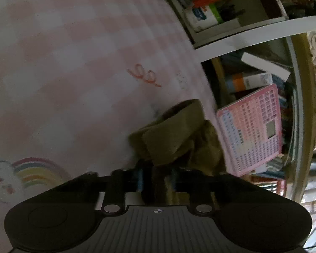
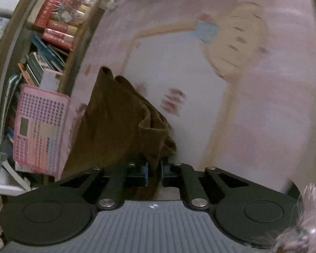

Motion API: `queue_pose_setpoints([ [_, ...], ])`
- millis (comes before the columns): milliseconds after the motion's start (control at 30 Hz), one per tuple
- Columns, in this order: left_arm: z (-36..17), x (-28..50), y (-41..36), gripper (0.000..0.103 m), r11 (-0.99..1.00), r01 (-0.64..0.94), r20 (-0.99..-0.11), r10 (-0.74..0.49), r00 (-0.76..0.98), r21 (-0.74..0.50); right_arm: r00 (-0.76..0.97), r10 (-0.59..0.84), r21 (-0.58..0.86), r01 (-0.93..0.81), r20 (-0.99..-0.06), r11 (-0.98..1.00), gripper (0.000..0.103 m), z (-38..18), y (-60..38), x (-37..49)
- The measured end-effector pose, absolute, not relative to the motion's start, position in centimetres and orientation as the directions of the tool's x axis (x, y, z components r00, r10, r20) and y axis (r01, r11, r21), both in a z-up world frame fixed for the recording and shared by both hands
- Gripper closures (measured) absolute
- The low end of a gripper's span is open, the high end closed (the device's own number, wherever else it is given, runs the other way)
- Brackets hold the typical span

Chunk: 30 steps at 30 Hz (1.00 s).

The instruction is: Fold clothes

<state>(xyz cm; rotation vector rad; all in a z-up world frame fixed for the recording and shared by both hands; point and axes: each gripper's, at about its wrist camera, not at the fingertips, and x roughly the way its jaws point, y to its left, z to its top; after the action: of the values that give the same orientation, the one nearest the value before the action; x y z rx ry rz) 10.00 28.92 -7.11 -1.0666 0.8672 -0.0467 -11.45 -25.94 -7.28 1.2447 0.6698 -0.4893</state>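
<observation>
Both claws were clamped on the olive garment [image 2: 115, 122] — the left gripper [image 1: 157, 179] holding a bunched end, the right gripper [image 2: 153, 172] a draping edge; the cloth hung forward from each over the pink bedsheet [image 1: 73, 63], near its edge beside a pink keyboard toy [image 1: 252, 128]

You've got one olive-brown garment [image 1: 174, 139], bunched and creased, low centre of left wrist frame; in right wrist frame it [image 2: 120, 124] hangs in folds, centre-left, over the pink checked printed sheet [image 1: 69, 67]
</observation>
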Motion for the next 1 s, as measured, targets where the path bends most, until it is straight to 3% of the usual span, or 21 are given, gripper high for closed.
queue_pose_setpoints([
  [100, -3.0, 8.9, 28.1, 0.09, 0.581, -0.174, -0.49, -0.448, 0.748, -0.795, 0.767, -0.017, 0.712, 0.604, -0.642, 0.36, 0.096, -5.0, -26.1, -8.9],
  [167, -2.0, 7.8, 28.4, 0.09, 0.644, -0.144, -0.494, -0.404, 0.77, -0.751, 0.811, -0.029, 0.723, 0.537, -0.585, 0.434, 0.096, -3.3, -25.8, -8.3],
  [200, -3.0, 7.8, 28.8, 0.09, 0.653, -0.195, -0.539, -0.38, 0.752, -0.732, 0.831, -0.033, 0.725, 0.503, -0.555, 0.47, 0.096, -2.4, -25.6, -8.0],
  [267, -6.0, 8.1, 29.9, 0.09, 0.626, -0.314, -0.626, -0.369, 0.688, -0.714, 0.794, -0.012, 0.707, 0.548, -0.608, 0.447, 0.096, -3.7, -25.6, -7.6],
  [367, -7.8, 7.7, 30.5, 0.09, 0.586, -0.346, -0.625, -0.38, 0.682, -0.733, 0.701, -0.004, 0.625, 0.637, -0.713, 0.451, 0.096, -6.6, -25.5, -7.0],
  [633, -8.1, 7.5, 30.8, 0.087, 0.565, -0.336, -0.609, -0.408, 0.68, -0.754, 0.712, -0.02, 0.61, 0.615, -0.702, 0.5, 0.095, -6.7, -25.1, -6.9],
  [733, -8.1, 7.1, 30.6, 0.084, 0.57, -0.327, -0.606, -0.411, 0.681, -0.754, 0.711, -0.034, 0.598, 0.615, -0.702, 0.514, 0.086, -6.6, -24.7, -7.3],
  [833, -7.9, 6.6, 30.8, 0.079, 0.583, -0.315, -0.609, -0.421, 0.672, -0.749, 0.703, -0.045, 0.567, 0.608, -0.71, 0.555, 0.065, -5.9, -23.8, -7.5],
  [1000, -6.1, 4.9, 30.5, 0.074, 0.657, -0.236, -0.606, -0.416, 0.678, -0.716, 0.691, -0.056, 0.496, 0.571, -0.721, 0.655, 0.058, -4.4, -21.1, -8.2],
])
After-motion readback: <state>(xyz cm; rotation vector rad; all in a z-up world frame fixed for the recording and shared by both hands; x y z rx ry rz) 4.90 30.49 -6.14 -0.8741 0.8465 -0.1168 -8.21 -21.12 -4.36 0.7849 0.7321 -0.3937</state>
